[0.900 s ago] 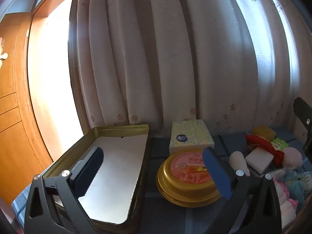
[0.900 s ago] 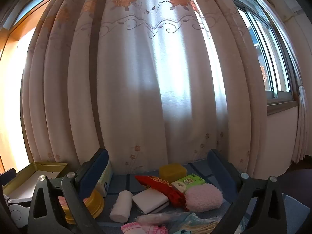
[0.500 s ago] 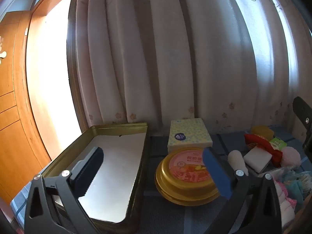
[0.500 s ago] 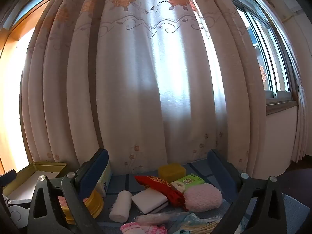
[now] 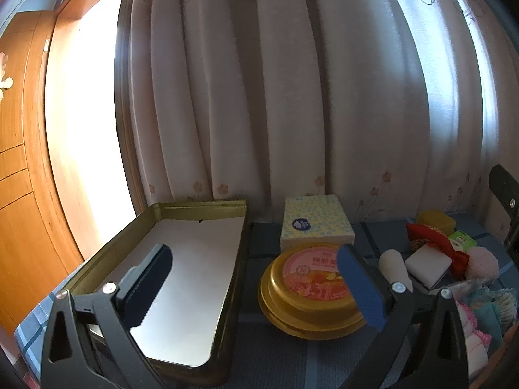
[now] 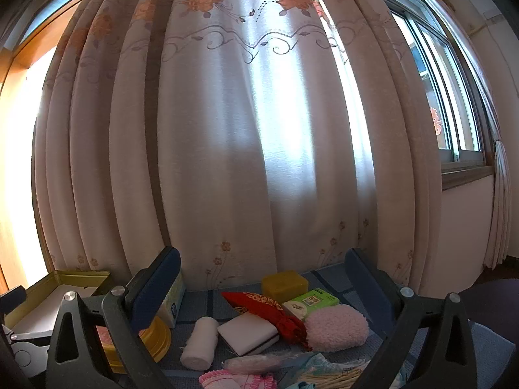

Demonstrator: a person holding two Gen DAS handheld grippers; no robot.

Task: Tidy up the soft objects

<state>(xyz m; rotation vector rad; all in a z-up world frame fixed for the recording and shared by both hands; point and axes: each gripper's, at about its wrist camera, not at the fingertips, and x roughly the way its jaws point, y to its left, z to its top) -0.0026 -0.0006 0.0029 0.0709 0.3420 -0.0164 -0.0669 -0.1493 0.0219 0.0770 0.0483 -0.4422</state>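
Almost nothing has moved since the earlier frames: both views sit barely shifted. The left gripper point(image 5: 253, 278) hovers with fingers wide and empty over the open gold tin point(image 5: 194, 207) and round yellow tin point(image 5: 308, 295). The right gripper point(image 6: 262, 291), equally wide and empty, faces the soft pile at right, the pink puff point(image 6: 335, 327) and white sponge point(image 6: 248, 332) untouched on the counter point(image 6: 201, 304). Sorting looks unstarted.

Probably a home: flowered curtains point(image 6: 246, 149) are hanging at a window point(image 6: 454, 103), wooden cabinetry point(image 5: 19, 162) standing beside.
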